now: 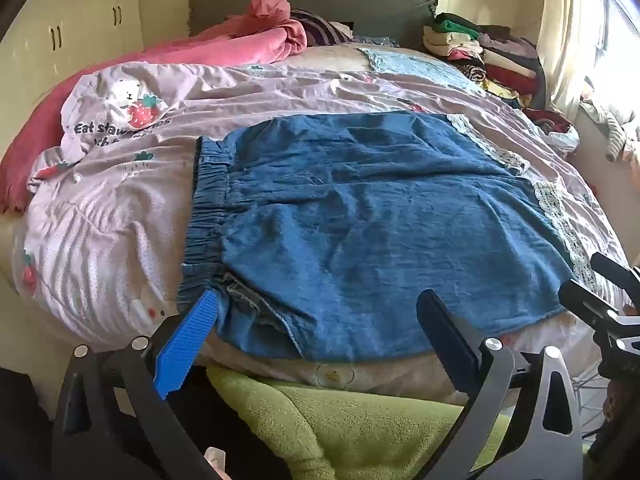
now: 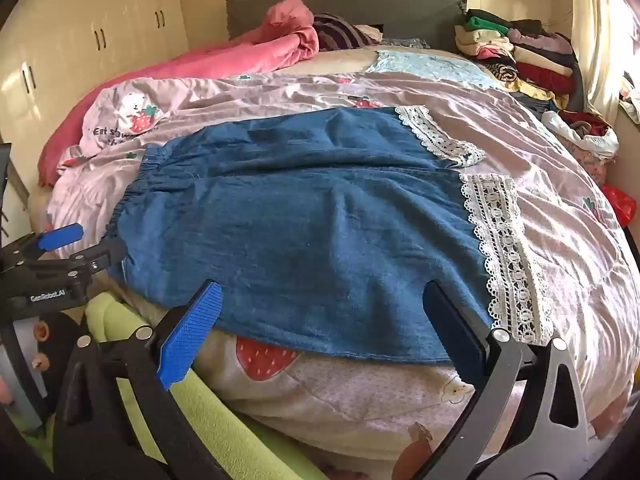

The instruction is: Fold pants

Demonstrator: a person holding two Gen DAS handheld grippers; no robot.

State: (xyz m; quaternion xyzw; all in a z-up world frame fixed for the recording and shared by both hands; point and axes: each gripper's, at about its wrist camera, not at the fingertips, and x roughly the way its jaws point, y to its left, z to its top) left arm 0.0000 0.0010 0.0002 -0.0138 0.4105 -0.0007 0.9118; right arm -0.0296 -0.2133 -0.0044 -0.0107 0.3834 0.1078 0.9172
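Currently pre-fold: blue pants (image 1: 360,216) flat on bed quilt (image 1: 120,216), waistband left, lace cuffs right. Left gripper (image 1: 316,320) fingers spread wide at near waistband corner; right gripper (image 2: 324,316) fingers spread over near hem, nothing pinched. Both angled downward. Next, probably: pinch near edge, carry over far edge.

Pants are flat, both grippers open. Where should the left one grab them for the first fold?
Judging by the layout: the left gripper takes the elastic waistband at its near corner, coming from the bed's near edge. The pants lie flat with that corner exposed.
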